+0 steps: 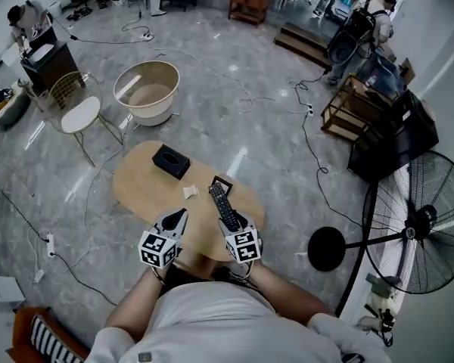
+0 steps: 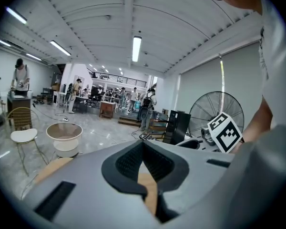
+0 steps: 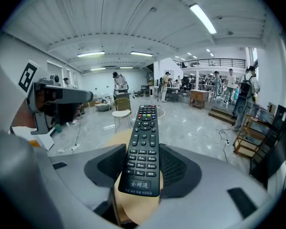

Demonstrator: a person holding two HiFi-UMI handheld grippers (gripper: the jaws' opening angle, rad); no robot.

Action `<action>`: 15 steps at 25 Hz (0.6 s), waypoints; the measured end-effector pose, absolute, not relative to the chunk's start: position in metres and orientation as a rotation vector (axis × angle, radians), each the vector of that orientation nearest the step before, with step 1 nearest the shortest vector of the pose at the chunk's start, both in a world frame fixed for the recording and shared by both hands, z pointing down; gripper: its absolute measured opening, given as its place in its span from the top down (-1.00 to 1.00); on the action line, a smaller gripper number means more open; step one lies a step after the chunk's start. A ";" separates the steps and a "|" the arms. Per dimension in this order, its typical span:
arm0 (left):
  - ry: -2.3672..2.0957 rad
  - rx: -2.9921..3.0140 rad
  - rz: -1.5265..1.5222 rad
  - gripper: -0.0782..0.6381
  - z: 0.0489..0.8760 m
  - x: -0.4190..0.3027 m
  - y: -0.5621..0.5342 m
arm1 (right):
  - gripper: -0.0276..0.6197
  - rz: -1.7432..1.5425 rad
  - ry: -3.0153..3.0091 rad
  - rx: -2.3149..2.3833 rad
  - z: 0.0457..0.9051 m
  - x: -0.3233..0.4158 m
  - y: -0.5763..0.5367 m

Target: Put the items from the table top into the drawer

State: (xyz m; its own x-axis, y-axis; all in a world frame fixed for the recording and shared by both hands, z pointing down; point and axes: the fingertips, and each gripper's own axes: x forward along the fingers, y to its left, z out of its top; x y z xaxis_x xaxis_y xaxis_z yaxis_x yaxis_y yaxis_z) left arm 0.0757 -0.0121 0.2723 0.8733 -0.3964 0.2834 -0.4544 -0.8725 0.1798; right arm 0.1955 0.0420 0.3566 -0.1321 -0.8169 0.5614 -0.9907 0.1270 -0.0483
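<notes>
A long black remote control (image 3: 143, 151) sticks out forward between the pads of my right gripper (image 3: 144, 162), which is shut on its lower end. In the head view the remote (image 1: 224, 205) is raised over the near edge of the oval wooden table (image 1: 140, 191), held by the right gripper (image 1: 231, 219). My left gripper (image 1: 175, 219) hovers beside it on the left, and its jaws (image 2: 143, 144) are shut with nothing between them. On the table lie a black box (image 1: 170, 160), a small white item (image 1: 191, 192) and a small black frame (image 1: 222, 183). No drawer shows plainly.
A round white tub (image 1: 146, 89) and a wire chair with a white seat (image 1: 79, 112) stand beyond the table on the left. A large standing fan (image 1: 420, 221) is at the right, with its round base (image 1: 327, 249) near the table. Cables run across the floor.
</notes>
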 end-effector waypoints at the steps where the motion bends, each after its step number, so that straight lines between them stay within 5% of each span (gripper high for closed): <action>1: -0.680 2.790 0.347 0.76 0.272 0.069 -0.011 | 0.19 0.585 -2.031 1.717 0.356 0.191 0.041; 15: -0.897 2.654 0.379 0.76 0.295 -0.047 -0.002 | 0.19 0.584 -2.130 1.478 0.371 0.080 0.034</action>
